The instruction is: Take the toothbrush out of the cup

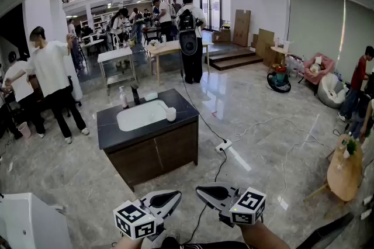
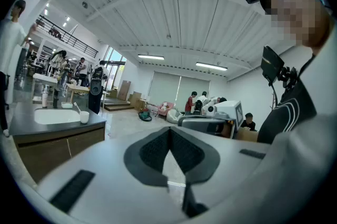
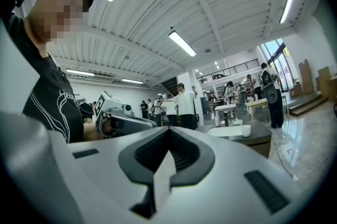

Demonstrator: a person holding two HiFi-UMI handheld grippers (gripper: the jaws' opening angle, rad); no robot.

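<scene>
A white cup (image 1: 170, 114) stands on the right edge of a dark sink counter (image 1: 111, 137), far ahead of me across the floor. In the left gripper view the cup (image 2: 84, 116) shows a toothbrush (image 2: 77, 108) sticking up out of it. The right gripper view shows the cup (image 3: 246, 131) small and distant. My left gripper (image 1: 174, 199) and right gripper (image 1: 203, 189) are held low at the bottom of the head view, tips pointing toward each other. Both are far from the cup. The left gripper (image 2: 169, 129) and right gripper (image 3: 169, 129) are shut with nothing in them.
A white basin (image 1: 141, 115), a soap bottle (image 1: 123, 97) and a dark bottle (image 1: 135, 94) sit on the counter. A cable with a power strip (image 1: 224, 147) runs over the marble floor. A white cabinet (image 1: 26, 221) stands at near left, a round wooden table (image 1: 345, 172) at right. Several people stand behind.
</scene>
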